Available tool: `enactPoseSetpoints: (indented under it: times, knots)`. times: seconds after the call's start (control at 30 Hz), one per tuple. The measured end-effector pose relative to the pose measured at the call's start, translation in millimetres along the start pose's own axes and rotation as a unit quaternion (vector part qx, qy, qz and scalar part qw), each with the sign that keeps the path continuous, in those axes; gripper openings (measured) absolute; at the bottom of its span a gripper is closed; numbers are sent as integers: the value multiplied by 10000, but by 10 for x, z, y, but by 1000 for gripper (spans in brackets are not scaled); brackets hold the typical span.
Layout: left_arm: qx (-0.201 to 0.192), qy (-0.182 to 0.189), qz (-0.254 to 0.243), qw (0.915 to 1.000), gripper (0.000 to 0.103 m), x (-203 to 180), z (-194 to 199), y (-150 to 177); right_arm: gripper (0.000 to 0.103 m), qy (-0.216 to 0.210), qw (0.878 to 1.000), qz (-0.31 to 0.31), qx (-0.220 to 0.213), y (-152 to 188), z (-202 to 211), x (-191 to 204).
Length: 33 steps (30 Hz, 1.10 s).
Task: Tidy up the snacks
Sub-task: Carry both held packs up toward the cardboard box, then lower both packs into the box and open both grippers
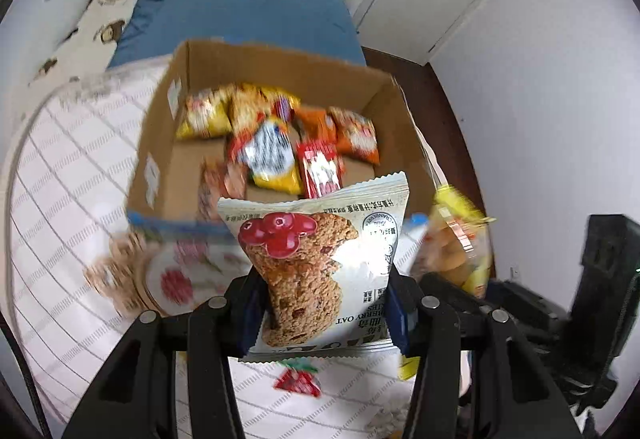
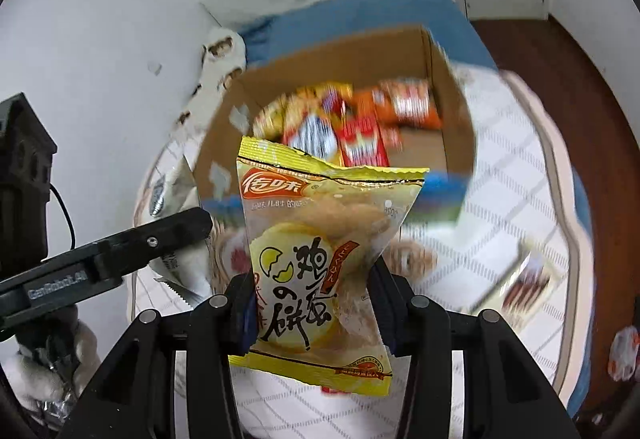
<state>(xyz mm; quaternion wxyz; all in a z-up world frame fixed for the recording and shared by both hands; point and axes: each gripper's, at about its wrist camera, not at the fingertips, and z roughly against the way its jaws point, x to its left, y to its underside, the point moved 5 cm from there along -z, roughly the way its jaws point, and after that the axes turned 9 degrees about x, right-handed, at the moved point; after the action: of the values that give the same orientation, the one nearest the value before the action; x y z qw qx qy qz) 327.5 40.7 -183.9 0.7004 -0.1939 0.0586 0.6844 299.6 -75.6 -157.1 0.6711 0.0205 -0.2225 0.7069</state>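
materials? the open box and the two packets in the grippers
Box: plain brown cardboard, matte, with raw cut edges and thin folded walls. Cookie packet in the left hand-held gripper: looks like printed plastic film, with serrated seal edges and creasing where pinched. Egg-cracker packet in the right hand-held gripper: glossy plastic film, partly clear, since the crackers show through it.

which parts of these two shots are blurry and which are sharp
Left wrist view: the cranberry oat cookie packet in the left gripper is sharp; the cardboard box is smeared. Right wrist view: the yellow egg cracker packet in the right gripper is crisp, the background blurred.
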Motion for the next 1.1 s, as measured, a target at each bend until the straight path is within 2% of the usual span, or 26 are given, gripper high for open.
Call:
enactPoseSetpoints:
  times: [0.13, 0.27, 0.4, 0.53, 0.63, 0.77, 0.83, 0.9, 0.97, 1.0, 1.03, 1.07, 1.1]
  knots:
    - [-48, -422, -118, 9990, 48, 130, 44, -337, 49, 321, 9991, 144, -218, -464, 44, -38]
    - [84, -914, -135, 9957, 48, 360, -115, -630, 49, 630, 9976, 190, -206, -840, -76, -135]
    - [357, -1425, -95, 9891, 48, 630, -379, -875, 49, 920, 9955, 230, -68, -1093, -275, -213]
    - [683, -1924, -184, 9788, 48, 824, -690, -1001, 49, 1228, 9918, 290, 185, -1221, -575, -267]
    - [975, -2073, -179, 9732, 48, 918, -878, -990, 49, 1431, 9885, 318, 360, -1303, -799, -333]
    - [1169, -2042, 44, 9719, 49, 1047, -1022, -969, 49, 1620, 9842, 348, 621, -1342, -1041, -419]
    - [1250, -2011, 138, 9715, 49, 1103, -1084, -961, 49, 1596, 9830, 289, 862, -1348, -1193, -485]
    - [1405, -2055, 179, 9683, 54, 1113, -1114, -934, 51, 1566, 9798, 205, 1223, -1256, -1336, -558]
    - [1539, -1988, 262, 9675, 61, 1151, -1199, -899, 66, 1662, 9770, 203, 1320, -1228, -1423, -603]
    - [1517, -1946, 294, 9686, 65, 1157, -1217, -895, 89, 1777, 9748, 219, 1330, -1217, -1455, -627]
    - [1487, -1870, 305, 9706, 71, 1150, -1225, -894, 96, 1771, 9749, 206, 1334, -1208, -1473, -639]
    - [1461, -1788, 315, 9725, 79, 1137, -1237, -891, 96, 1718, 9756, 182, 1354, -1195, -1485, -645]
    - [1449, -1738, 312, 9736, 83, 1129, -1252, -892, 96, 1685, 9760, 144, 1369, -1186, -1495, -662]
